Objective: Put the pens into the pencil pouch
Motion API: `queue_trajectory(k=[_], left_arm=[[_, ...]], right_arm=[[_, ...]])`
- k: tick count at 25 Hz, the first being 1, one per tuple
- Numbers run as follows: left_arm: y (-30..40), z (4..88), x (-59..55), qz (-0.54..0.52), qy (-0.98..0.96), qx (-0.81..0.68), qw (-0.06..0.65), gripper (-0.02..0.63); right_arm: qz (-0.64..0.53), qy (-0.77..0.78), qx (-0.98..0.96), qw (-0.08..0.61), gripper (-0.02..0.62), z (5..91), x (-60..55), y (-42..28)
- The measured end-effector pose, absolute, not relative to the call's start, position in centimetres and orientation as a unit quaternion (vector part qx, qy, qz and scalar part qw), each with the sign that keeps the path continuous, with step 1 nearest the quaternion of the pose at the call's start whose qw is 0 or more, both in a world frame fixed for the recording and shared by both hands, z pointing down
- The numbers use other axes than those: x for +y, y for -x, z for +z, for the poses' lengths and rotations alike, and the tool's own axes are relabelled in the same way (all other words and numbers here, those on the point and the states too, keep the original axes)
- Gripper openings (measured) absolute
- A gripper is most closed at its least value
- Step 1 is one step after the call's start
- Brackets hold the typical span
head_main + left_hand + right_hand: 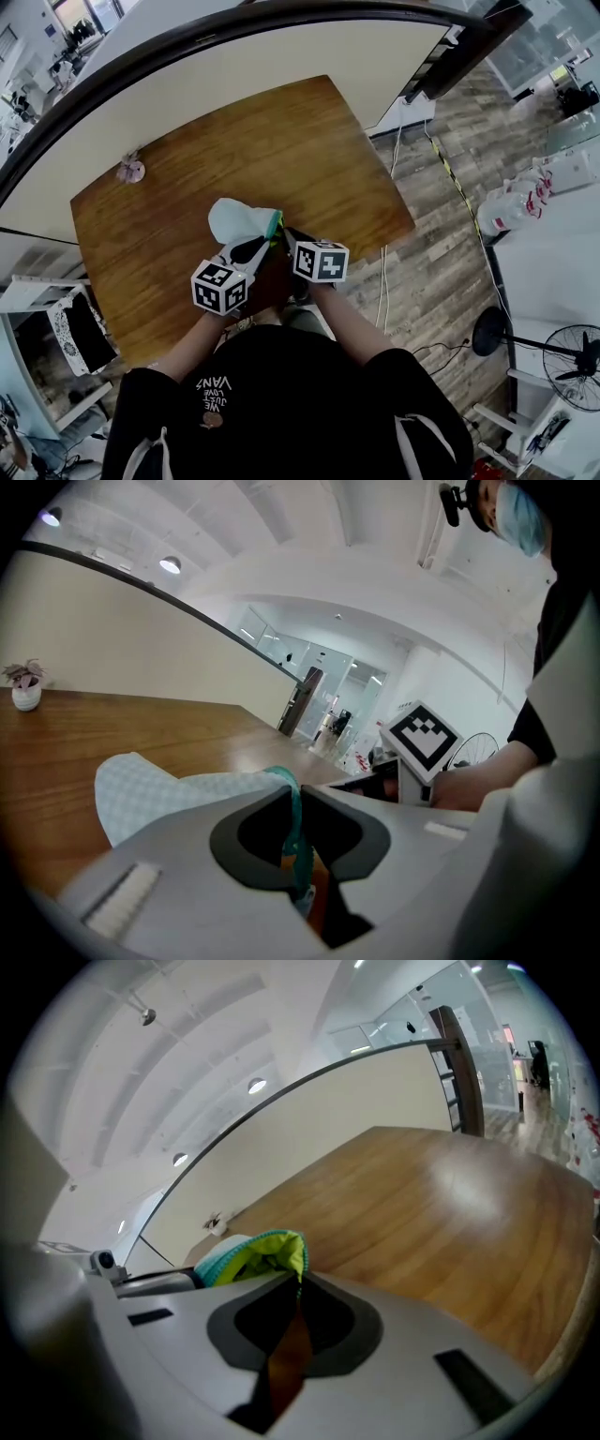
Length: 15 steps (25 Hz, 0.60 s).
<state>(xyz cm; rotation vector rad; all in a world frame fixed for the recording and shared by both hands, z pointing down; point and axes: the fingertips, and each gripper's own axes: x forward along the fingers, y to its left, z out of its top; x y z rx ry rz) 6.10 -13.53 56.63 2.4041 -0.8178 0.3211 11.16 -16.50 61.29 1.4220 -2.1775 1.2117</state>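
Observation:
The pencil pouch (239, 220), pale checked cloth with a teal zipper edge and a yellow-green lining, lies on the wooden table (281, 141) close to the near edge. My left gripper (251, 248) is shut on its teal zipper edge (286, 789), seen between the jaws of the left gripper (292, 808). My right gripper (286, 239) holds the opposite side; in its own view the right gripper (298, 1283) is shut on the yellow-green rim of the pouch (253, 1258). The pouch's body (159, 794) spreads to the left. No pen shows in any view.
A small potted plant (130, 170) stands at the table's far left by the curved cream wall (234, 75). The right gripper's marker cube (422, 738) is close on the right of the left gripper. A white table with bottles (511, 211) and a floor fan (562, 361) stand at the right.

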Motion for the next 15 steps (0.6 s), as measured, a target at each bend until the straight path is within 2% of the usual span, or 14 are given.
queue_trajectory(k=[6, 15], left_arm=[[-6.4, 59.6, -13.2, 0.172, -0.903, -0.298, 0.258, 0.044], [-6.8, 63.0, -12.1, 0.221, -0.892, -0.283, 0.273, 0.051]], right_arm=[[0.429, -0.495, -0.744, 0.135, 0.026, 62.1, -16.3, -11.6], [0.445, -0.521, -0.718, 0.124, 0.026, 62.4, -13.8, -14.0]])
